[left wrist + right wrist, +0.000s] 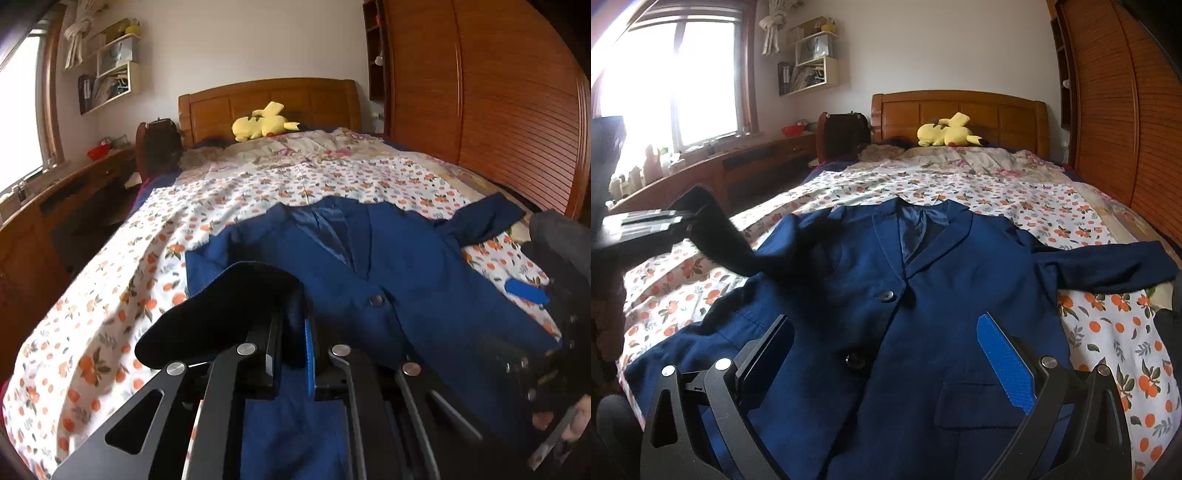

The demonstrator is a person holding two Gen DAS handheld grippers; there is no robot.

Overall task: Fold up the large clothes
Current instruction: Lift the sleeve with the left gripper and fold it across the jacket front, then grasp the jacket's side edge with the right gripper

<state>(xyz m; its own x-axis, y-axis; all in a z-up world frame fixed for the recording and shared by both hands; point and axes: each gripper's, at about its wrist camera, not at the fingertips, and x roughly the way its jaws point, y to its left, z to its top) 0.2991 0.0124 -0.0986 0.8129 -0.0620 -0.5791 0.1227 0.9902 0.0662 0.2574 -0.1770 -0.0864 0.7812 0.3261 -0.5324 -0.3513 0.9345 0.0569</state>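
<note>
Left gripper (293, 332): lower centre of the left wrist view; jaws closed on the dark cuff end of the blazer's sleeve (225, 310), which arches up and over the fingers. Seen at the left edge of the right wrist view, the sleeve is lifted clear of the bedspread.

Navy blazer (923, 295): centre of the right wrist view, lying face up on the floral bedspread (1015, 206). Long axis runs from the hem at the bottom of the frame to the collar (916, 221) toward the headboard (960, 110). Front closed, two buttons visible, flap pocket (979, 402) at lower right. Other sleeve (1108, 266) stretched to the right edge.

Right gripper (897, 365): bottom of the right wrist view; jaws wide apart, holding nothing, poised above the blazer's lower front.

Handling, judged: soft woven cloth, moderate weight, lined and likely a little slippery; shoulders and lapels somewhat stiffer. Best taken at cuffs, shoulder seams or hem corners.

Yellow plush toy (947, 131): upper centre, by the headboard.
</note>
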